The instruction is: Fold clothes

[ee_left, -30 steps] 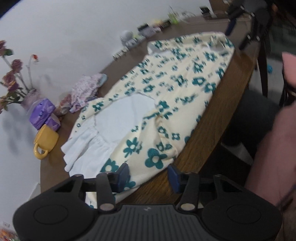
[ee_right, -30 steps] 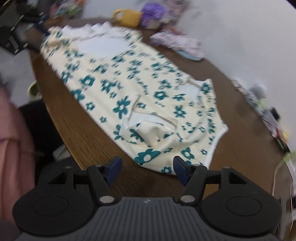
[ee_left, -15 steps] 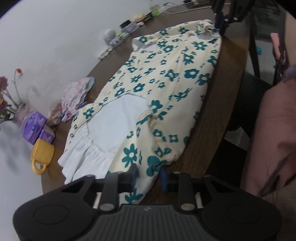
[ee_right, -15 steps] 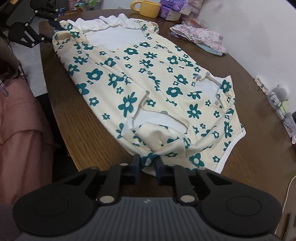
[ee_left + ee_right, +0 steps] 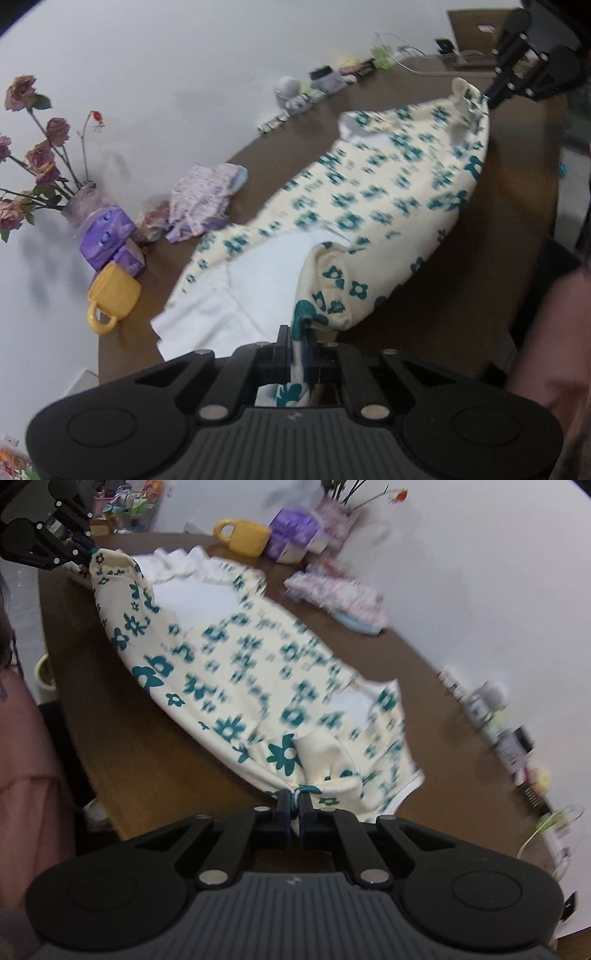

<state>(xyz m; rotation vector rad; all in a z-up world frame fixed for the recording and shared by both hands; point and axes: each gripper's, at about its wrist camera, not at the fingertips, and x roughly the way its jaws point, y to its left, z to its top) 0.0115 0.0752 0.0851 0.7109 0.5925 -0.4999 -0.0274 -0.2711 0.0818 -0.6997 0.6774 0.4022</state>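
A cream garment with teal flowers (image 5: 388, 192) (image 5: 236, 664) and a white lining lies along the brown table (image 5: 517, 229) (image 5: 122, 738). My left gripper (image 5: 301, 341) is shut on the garment's near edge at one end, and that edge is lifted off the table. My right gripper (image 5: 294, 803) is shut on the near edge at the other end, which is also raised. Each gripper shows in the other's view, the right gripper (image 5: 493, 96) at the top right and the left gripper (image 5: 88, 552) at the top left. The cloth hangs between them.
Along the wall side stand a yellow mug (image 5: 112, 297) (image 5: 243, 535), purple packs (image 5: 107, 236), a vase of dried roses (image 5: 85, 199), a small folded floral cloth (image 5: 203, 199) (image 5: 336, 598) and several small items (image 5: 498, 723). A person in pink (image 5: 26, 775) is at the table's near edge.
Both grippers went from wide open to shut on the garment's near edge. Both pinched ends have since risen off the table, pulling the near side up.
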